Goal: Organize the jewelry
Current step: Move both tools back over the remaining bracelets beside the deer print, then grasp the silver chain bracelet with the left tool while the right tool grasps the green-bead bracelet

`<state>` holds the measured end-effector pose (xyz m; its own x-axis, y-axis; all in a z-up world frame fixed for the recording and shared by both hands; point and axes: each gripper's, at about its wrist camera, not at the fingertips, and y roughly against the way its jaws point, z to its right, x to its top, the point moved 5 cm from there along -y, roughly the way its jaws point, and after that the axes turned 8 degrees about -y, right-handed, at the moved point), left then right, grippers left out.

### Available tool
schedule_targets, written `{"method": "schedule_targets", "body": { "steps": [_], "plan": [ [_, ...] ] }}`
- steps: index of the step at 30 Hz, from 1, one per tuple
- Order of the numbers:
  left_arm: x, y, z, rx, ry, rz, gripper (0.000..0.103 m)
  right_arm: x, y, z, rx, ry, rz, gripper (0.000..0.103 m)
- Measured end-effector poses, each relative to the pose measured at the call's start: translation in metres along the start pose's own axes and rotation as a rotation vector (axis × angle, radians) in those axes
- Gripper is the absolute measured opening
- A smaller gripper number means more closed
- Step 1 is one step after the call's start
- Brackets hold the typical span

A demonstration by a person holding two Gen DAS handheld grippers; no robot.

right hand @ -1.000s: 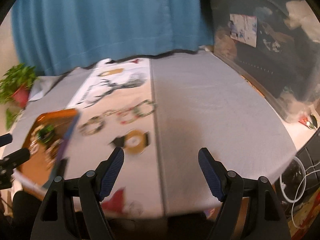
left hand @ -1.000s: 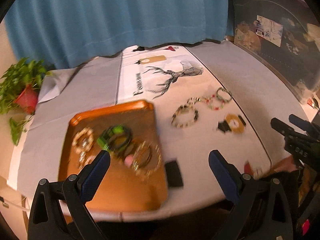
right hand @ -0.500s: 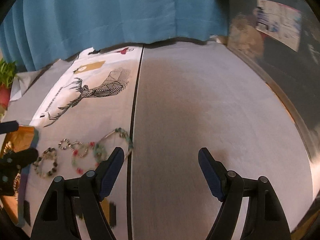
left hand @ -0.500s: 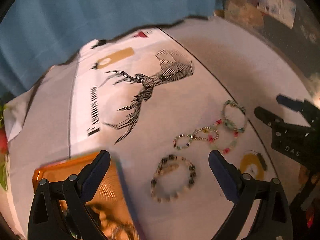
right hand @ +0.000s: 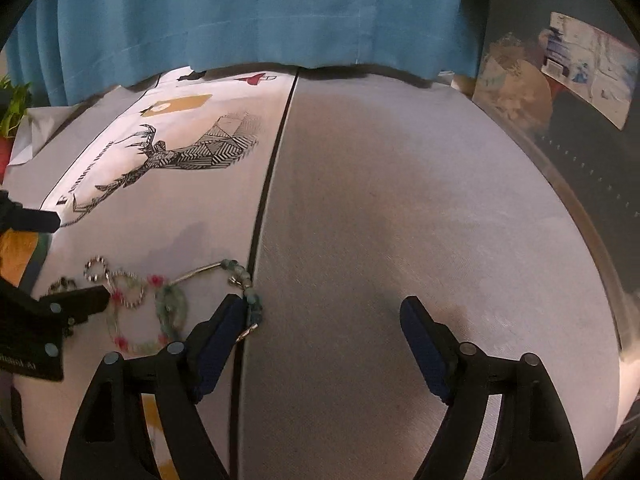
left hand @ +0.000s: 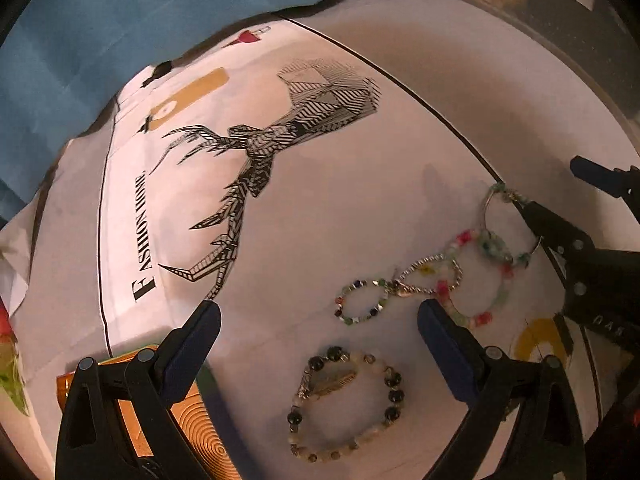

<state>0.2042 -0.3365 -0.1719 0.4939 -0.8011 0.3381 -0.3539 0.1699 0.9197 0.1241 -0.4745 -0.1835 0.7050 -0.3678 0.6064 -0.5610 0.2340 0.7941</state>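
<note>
Several bracelets lie on the white cloth. A dark-and-cream bead bracelet [left hand: 334, 378] sits just below the wide gap of my open left gripper [left hand: 318, 312]. Beyond it lie a small multicolour bead ring [left hand: 362, 285], a silver chain [left hand: 424, 262], a pink-and-green bead bracelet [left hand: 480, 318] and a wire bangle with green beads [left hand: 494, 246]. My right gripper [right hand: 322, 304] hangs over bare grey cloth, its jaws opening with nothing between them. Its left finger is right beside the bangle [right hand: 248, 296]. The orange tray [left hand: 188, 412] shows at the lower left.
A deer print [left hand: 272, 148] covers the cloth's far side, with a blue curtain [right hand: 256, 12] behind the table. A yellow ring-shaped piece [left hand: 536, 344] lies near the right gripper [left hand: 549, 183]. A dark transparent box [right hand: 580, 92] borders the table's right edge.
Both grippers have come forward and down over the bracelets. The tray has slid to the lower left corner of the left wrist view, and the bangle now lies by the right gripper's left finger.
</note>
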Motion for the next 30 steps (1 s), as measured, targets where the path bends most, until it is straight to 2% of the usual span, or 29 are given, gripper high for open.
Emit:
{"method": "schedule_targets", "body": {
  "steps": [9, 11, 14, 15, 16, 17, 18, 20, 22, 24, 30],
  "plan": [
    [0.006, -0.008, -0.007, -0.089, 0.047, -0.01, 0.099, 0.0, 0.002, 0.016, -0.016, -0.018, 0.002, 0.084],
    [0.008, -0.009, -0.008, -0.111, 0.052, -0.005, 0.095, 0.001, 0.001, 0.016, -0.011, -0.013, 0.0, 0.084],
    [0.011, -0.006, -0.005, -0.152, 0.04, 0.028, 0.072, 0.002, 0.0, 0.014, -0.01, -0.003, 0.004, 0.084],
    [0.013, -0.002, -0.002, -0.157, 0.026, 0.047, 0.051, 0.002, 0.0, 0.013, -0.006, -0.001, 0.003, 0.08],
    [0.014, 0.002, 0.002, -0.17, 0.004, 0.065, 0.015, 0.002, 0.0, 0.012, 0.01, 0.001, 0.002, 0.058],
    [0.016, 0.003, 0.006, -0.183, -0.014, 0.068, 0.006, 0.001, 0.001, 0.009, 0.067, 0.003, -0.001, 0.043],
    [0.016, 0.004, 0.008, -0.186, -0.018, 0.064, 0.005, 0.001, 0.004, 0.002, 0.092, 0.036, 0.005, 0.005],
    [0.018, 0.004, 0.007, -0.196, -0.007, 0.058, 0.005, -0.001, 0.005, -0.011, 0.086, 0.114, 0.003, 0.006],
    [0.02, 0.011, 0.0, -0.204, 0.027, 0.082, 0.005, 0.0, 0.004, -0.013, 0.11, 0.095, 0.0, 0.006],
    [0.022, 0.023, -0.006, -0.199, 0.048, 0.111, 0.005, 0.005, 0.009, -0.008, 0.092, 0.064, 0.035, 0.006],
    [0.021, 0.069, -0.02, -0.192, 0.096, 0.189, 0.005, 0.029, 0.051, -0.004, 0.073, 0.061, 0.138, 0.006]
  ]
}}
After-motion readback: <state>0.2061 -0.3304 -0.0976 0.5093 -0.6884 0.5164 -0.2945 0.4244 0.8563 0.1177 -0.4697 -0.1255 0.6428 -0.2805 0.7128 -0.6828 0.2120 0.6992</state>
